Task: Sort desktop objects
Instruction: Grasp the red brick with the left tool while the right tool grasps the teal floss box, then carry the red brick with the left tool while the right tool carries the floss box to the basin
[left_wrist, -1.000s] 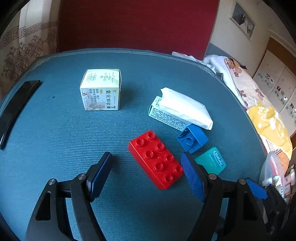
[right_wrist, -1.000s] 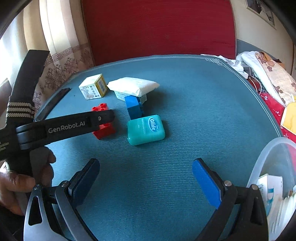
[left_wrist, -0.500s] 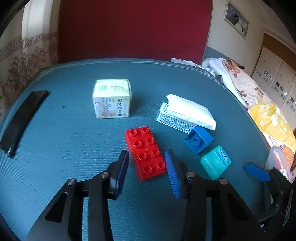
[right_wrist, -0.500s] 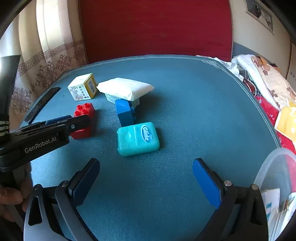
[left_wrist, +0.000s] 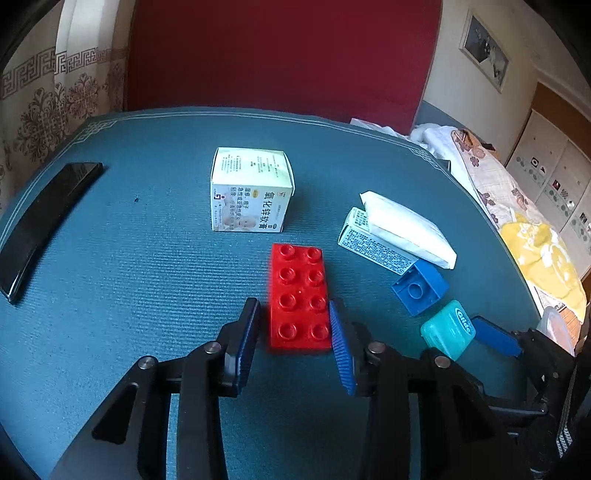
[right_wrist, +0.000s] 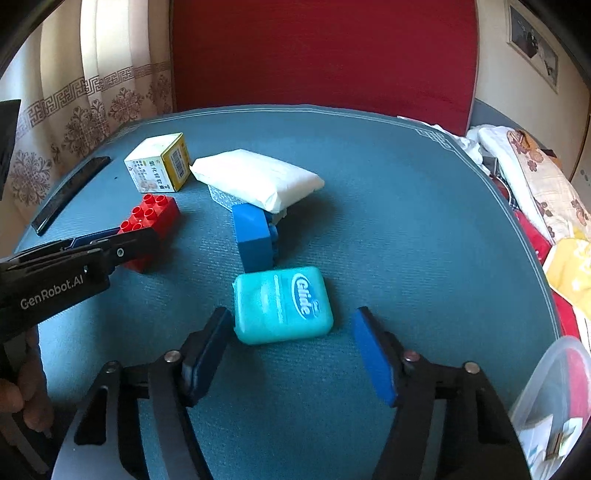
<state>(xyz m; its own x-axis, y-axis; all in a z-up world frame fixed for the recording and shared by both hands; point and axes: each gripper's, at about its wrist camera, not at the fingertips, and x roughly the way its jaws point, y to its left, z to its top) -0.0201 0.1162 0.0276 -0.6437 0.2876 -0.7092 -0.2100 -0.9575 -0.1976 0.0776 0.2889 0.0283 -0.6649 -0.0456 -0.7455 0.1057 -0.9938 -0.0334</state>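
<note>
The left gripper (left_wrist: 295, 343) is clamped on the near end of the red brick (left_wrist: 299, 295) on the blue table (left_wrist: 147, 258), while the right gripper (right_wrist: 291, 354), jaws closing, straddles the teal floss box (right_wrist: 282, 304) without gripping it, a blue brick (right_wrist: 255, 236) just beyond

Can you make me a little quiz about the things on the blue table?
1. True or false: the white packet rests on a printed box.
2. How many studs show on the red brick?
3. What sits between the right gripper's fingers: A blue brick, B teal floss box, C red brick?
Key: 1 true. 2 eight. 3 B; its jaws are closing around it.
</note>
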